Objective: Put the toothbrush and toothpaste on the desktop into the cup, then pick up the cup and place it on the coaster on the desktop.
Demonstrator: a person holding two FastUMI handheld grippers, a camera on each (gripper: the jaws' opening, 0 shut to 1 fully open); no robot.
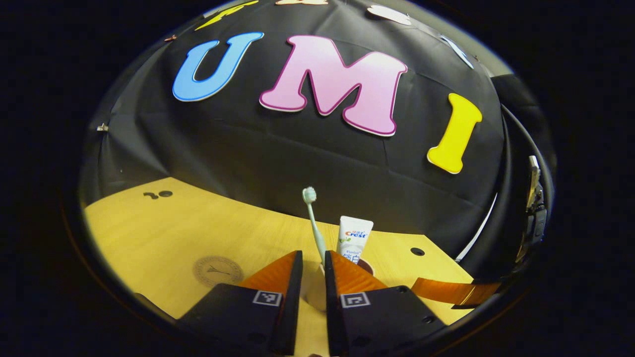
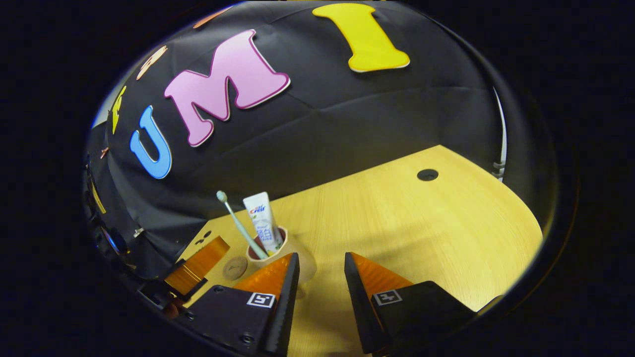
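Note:
A beige cup (image 1: pixel 315 290) stands on the wooden desktop (image 1: pixel 163 233) with a pale green toothbrush (image 1: pixel 313 223) and a white toothpaste tube (image 1: pixel 353 235) upright in it. My left gripper (image 1: pixel 313 253) hovers just short of the cup, its jaws a narrow gap apart and pressing on nothing. A round brown coaster (image 1: pixel 217 270) lies to the cup's left. In the right gripper view the cup (image 2: pixel 305 265), toothbrush (image 2: pixel 238 223) and toothpaste (image 2: pixel 263 218) sit just beyond my left fingertip. The right gripper (image 2: pixel 321 255) is open and holds nothing. The coaster (image 2: pixel 234 267) lies left of the cup.
The black cloth wall rises close behind the cup. A small dark hole (image 2: pixel 427 174) marks the desktop (image 2: pixel 421 233) at the far right. The left gripper (image 2: pixel 198 265) shows at the left edge beyond the coaster, and one finger of the right gripper (image 1: pixel 446 291) reaches in from the right.

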